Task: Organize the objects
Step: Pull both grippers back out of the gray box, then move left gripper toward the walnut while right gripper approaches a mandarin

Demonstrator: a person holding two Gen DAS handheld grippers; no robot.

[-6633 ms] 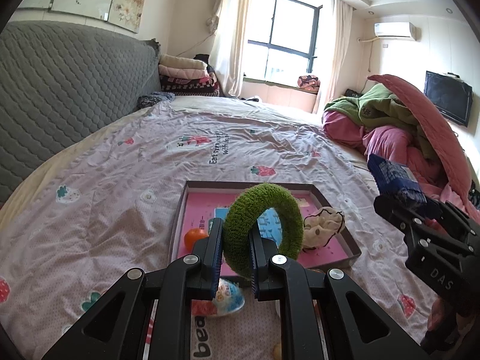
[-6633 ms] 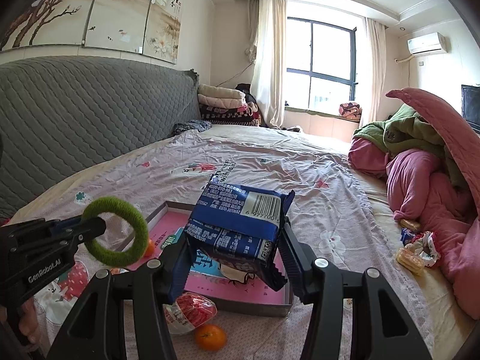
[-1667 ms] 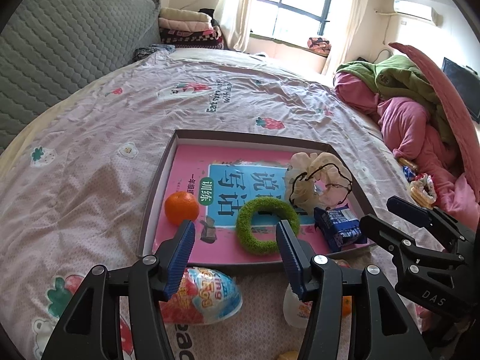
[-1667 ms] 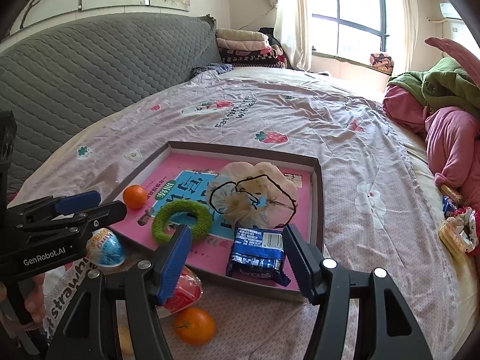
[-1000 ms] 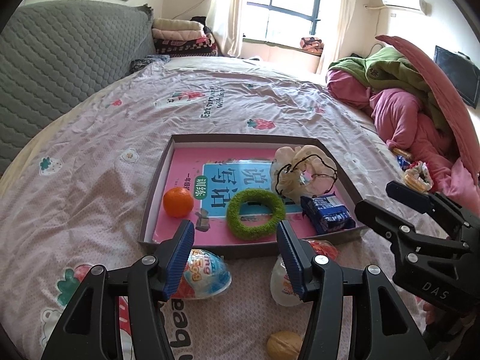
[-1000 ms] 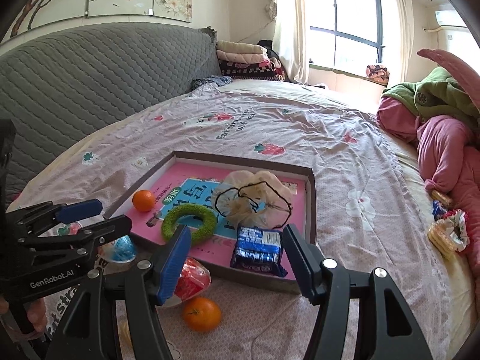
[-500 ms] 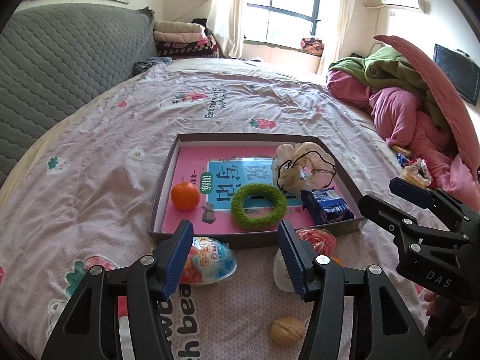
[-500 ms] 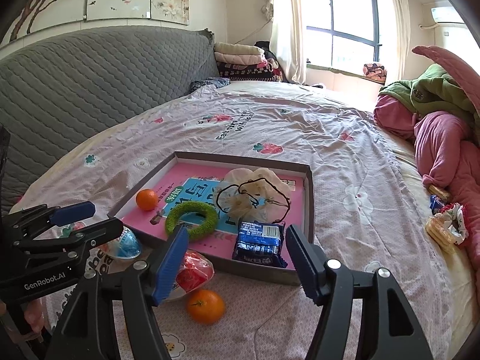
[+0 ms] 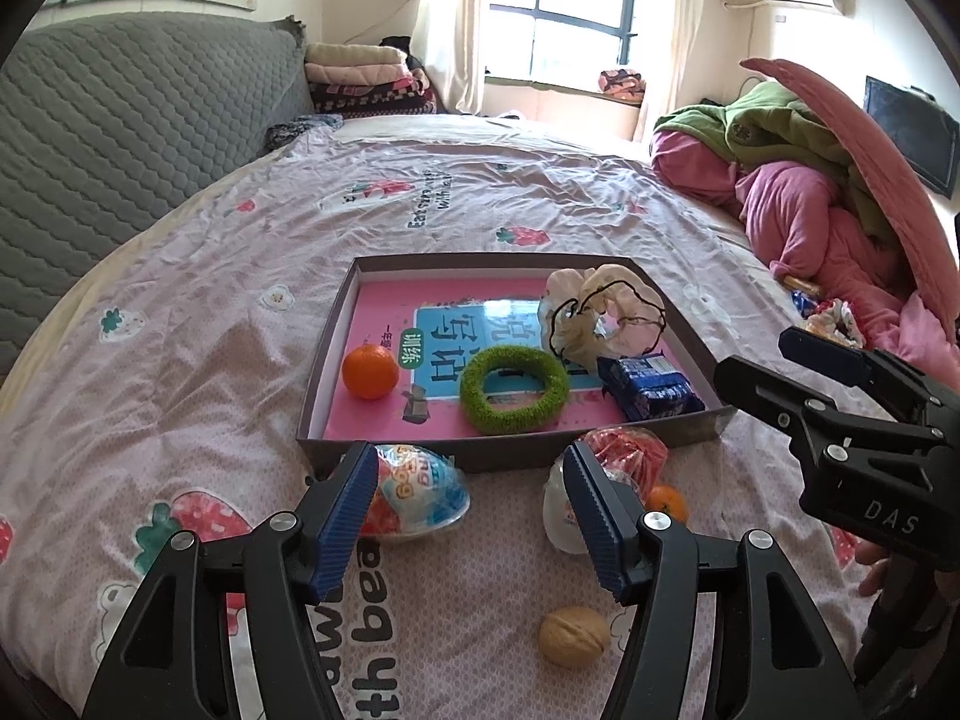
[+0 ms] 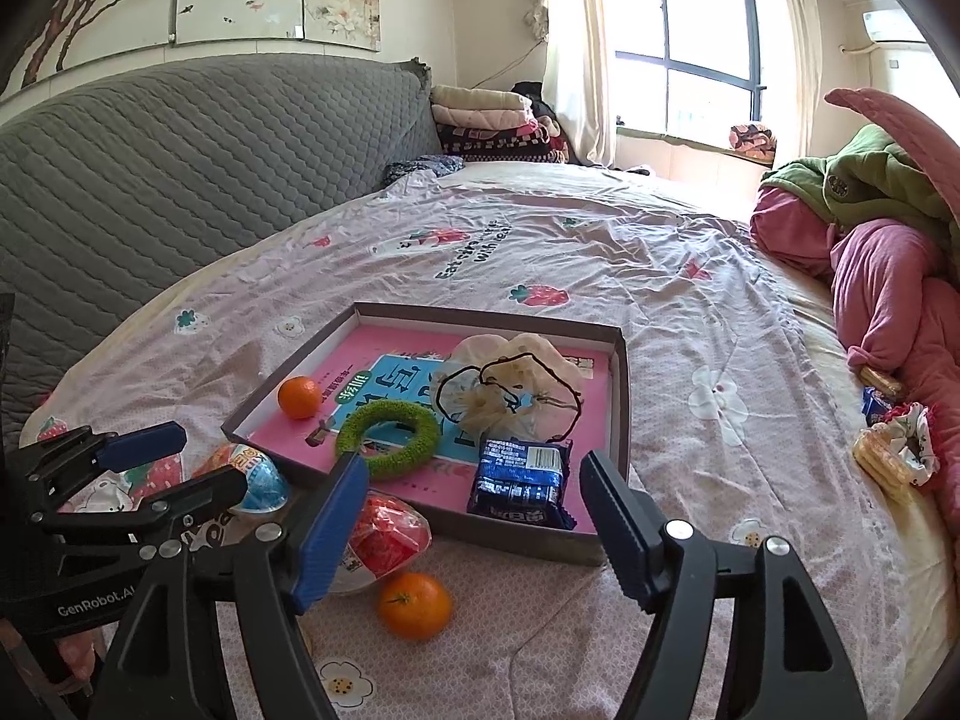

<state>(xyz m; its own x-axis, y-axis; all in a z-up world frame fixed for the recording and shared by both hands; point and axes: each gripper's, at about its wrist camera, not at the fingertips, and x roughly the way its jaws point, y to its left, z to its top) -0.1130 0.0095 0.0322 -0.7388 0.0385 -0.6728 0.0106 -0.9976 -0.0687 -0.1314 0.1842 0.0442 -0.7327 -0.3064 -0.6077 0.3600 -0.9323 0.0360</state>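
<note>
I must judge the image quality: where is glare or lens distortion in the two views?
Left wrist view: the window is blown out, glare lies on the book cover, and the bed bows with fisheye curve. Right wrist view: bright window, dark corners, sharp tray.

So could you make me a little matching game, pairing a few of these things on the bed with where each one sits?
Things:
1. fuzzy green ring
2. tan walnut
3. blue foil snack packet
4. blue and red plastic egg toy

Places:
A. loose on the bedsheet, nearest the left gripper
B. middle of the shallow brown tray
C. tray's near right corner
D. outside, against the tray's near wall

Pairs: 1-B, 2-A, 3-C, 4-D
</note>
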